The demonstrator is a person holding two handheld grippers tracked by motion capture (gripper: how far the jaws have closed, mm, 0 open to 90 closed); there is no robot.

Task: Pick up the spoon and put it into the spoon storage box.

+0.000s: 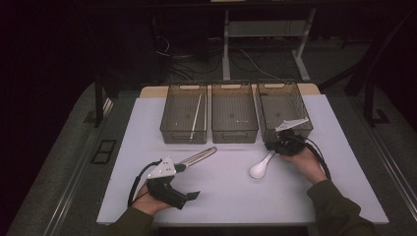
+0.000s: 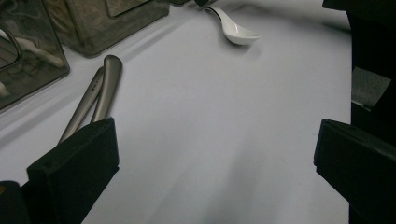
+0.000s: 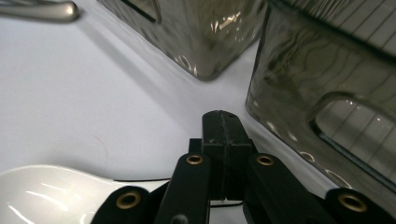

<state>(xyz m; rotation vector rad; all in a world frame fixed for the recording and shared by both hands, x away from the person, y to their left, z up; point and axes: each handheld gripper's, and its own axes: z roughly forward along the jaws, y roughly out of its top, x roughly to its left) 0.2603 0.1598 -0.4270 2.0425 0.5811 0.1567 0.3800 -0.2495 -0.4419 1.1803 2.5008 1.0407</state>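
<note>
Claws differ: the right claw (image 1: 273, 145) is clamped tight, its jaws meeting over the handle of a glossy white ceramic soup spoon (image 1: 261, 167) lying on the white worktop (image 1: 231, 191) before three smoky translucent plastic bins (image 1: 234, 119); the left claw (image 2: 215, 158) gapes wide beside silver metal tongs (image 1: 196, 157).

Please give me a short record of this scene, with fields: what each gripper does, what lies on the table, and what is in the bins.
right gripper: jaws shut at the handle of the white spoon; a grip on it cannot be confirmed
left gripper: jaws open, nothing between them, beside the metal utensil
surface: white table
bins: three clear bins in a row at the far side
left bin: holds one thin light stick
spoon position: bowl lies on the table, in front of the right bin
</note>
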